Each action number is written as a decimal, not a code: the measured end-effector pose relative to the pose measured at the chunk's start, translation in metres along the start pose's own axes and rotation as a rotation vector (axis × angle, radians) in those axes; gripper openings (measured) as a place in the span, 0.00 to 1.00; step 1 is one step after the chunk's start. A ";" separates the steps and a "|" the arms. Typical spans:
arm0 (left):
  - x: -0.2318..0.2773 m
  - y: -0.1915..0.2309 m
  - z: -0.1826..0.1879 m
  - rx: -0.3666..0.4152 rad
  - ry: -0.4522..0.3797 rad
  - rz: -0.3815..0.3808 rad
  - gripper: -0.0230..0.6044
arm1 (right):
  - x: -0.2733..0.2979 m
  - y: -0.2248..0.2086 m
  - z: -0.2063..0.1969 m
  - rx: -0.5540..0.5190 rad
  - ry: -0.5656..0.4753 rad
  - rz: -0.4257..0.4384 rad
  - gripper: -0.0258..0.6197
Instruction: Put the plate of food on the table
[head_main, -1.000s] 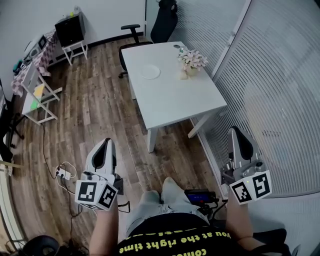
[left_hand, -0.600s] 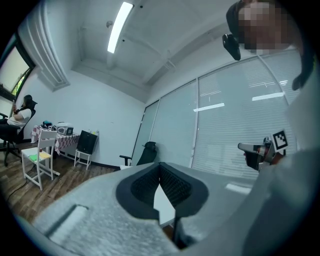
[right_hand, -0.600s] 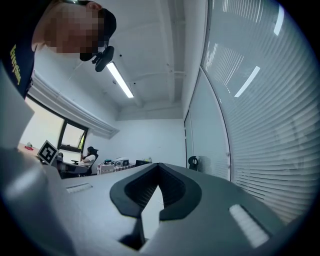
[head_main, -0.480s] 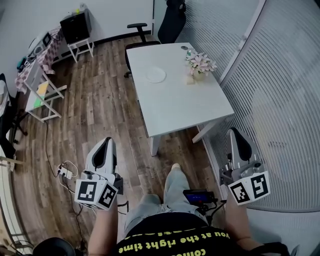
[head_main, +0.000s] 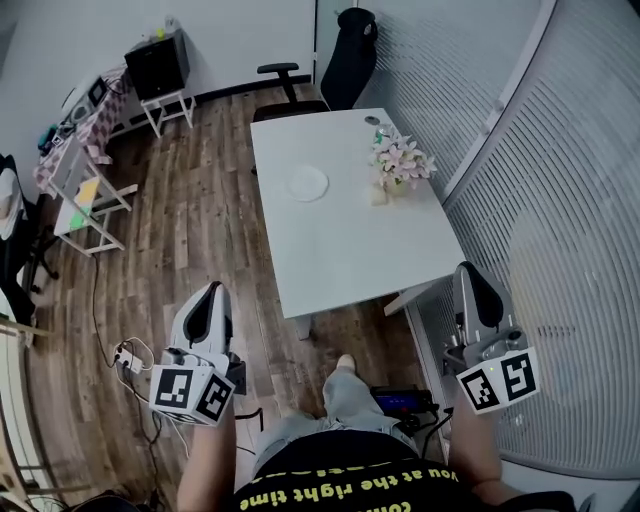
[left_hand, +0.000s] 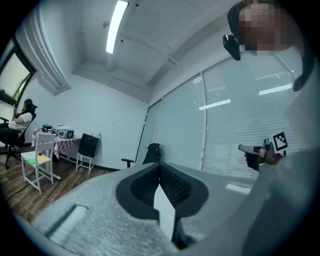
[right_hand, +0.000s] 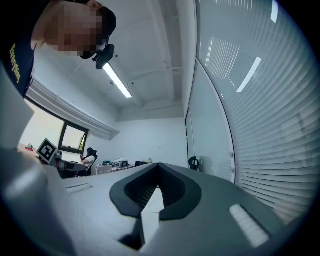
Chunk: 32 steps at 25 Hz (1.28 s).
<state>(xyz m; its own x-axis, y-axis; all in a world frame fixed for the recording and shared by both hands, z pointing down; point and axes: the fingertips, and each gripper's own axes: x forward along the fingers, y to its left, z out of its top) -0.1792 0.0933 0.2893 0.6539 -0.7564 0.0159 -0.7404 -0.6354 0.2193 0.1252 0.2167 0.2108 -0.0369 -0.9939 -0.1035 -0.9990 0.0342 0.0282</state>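
Observation:
A white plate (head_main: 307, 183) lies on the white table (head_main: 345, 250) ahead of me; whether it holds food is too small to tell. My left gripper (head_main: 210, 292) hangs low at the left, over the wooden floor and short of the table. The right gripper (head_main: 468, 272) is held by the table's near right corner, next to the glass wall. Each one's jaws are pressed together with nothing between them, as the left gripper view (left_hand: 160, 167) and the right gripper view (right_hand: 159, 167) both show.
A pot of pink flowers (head_main: 398, 162) stands on the table's right side. Office chairs (head_main: 285, 82) are at its far end. Small tables with a black box (head_main: 158, 60) line the left wall. A power strip and cables (head_main: 125, 352) lie on the floor. Blinds cover the right wall.
The table has come nearer and shifted down in the head view as the person steps forward. Both grippers stay held low and shut.

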 end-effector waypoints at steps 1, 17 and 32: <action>0.009 -0.002 0.000 0.001 0.001 0.000 0.04 | 0.005 -0.009 0.001 -0.002 -0.001 -0.001 0.05; 0.145 -0.037 -0.005 0.026 0.022 0.001 0.04 | 0.062 -0.115 -0.018 -0.008 0.039 0.017 0.05; 0.184 -0.014 -0.015 0.000 0.061 0.057 0.04 | 0.111 -0.141 -0.049 0.065 0.101 0.030 0.05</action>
<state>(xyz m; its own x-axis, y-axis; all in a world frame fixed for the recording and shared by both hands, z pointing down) -0.0468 -0.0346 0.3034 0.6192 -0.7803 0.0873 -0.7764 -0.5919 0.2167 0.2630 0.0963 0.2441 -0.0674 -0.9977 -0.0026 -0.9971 0.0674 -0.0354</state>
